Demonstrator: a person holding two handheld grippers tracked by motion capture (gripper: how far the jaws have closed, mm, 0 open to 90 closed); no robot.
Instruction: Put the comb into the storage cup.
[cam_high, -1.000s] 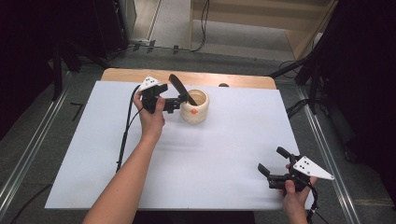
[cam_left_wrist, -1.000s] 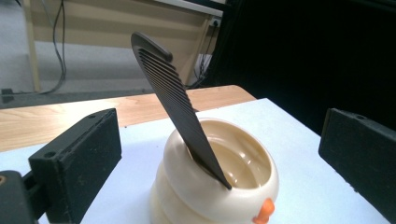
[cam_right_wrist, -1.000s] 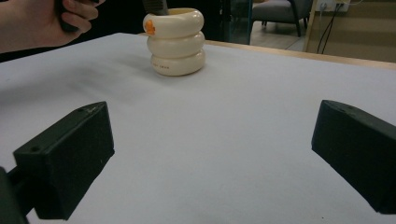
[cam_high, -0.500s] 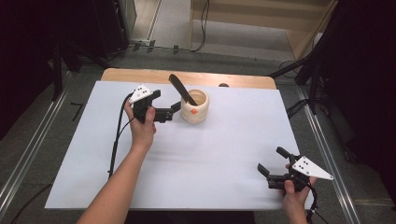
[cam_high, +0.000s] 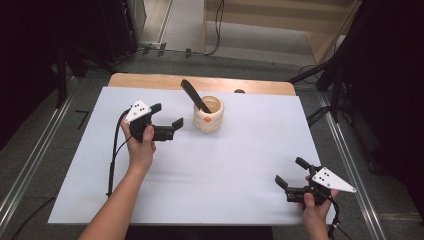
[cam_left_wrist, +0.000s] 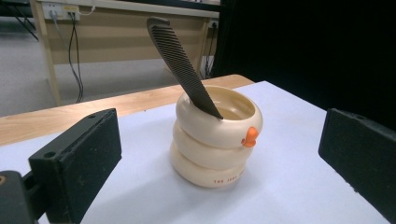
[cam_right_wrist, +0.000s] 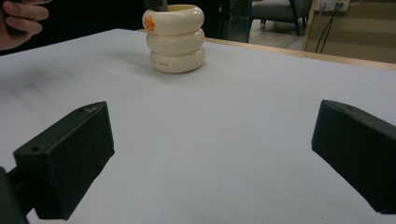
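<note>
Covering most of the wooden table (cam_high: 150, 80), the white sheet (cam_high: 240, 165) lies flat in front of you, with a strip of bare wood left along its far edge. Your left hand (cam_high: 140, 147) reaches in from the bottom of the high view and holds the left gripper (cam_high: 167, 120) over the far left part of the sheet, jaws spread wide with nothing between them, aimed at the cup. Your right hand (cam_high: 315, 210) holds the right gripper (cam_high: 290, 172) low at the near right corner of the sheet, well apart from everything else; its jaws too stand wide and grip nothing. The cream cup (cam_high: 208, 114), shaped like three stacked rings with a small orange knob (cam_left_wrist: 251, 136) on its upper ring, stands upright near the sheet's far edge, just beside your left gripper's jaws but not touching them. In the left gripper view the cup sits between the two jaws, farther off. A black comb (cam_left_wrist: 180, 63) stands in the cup, leaning over the rim and pointing up and away toward the far left, teeth facing upward.
</note>
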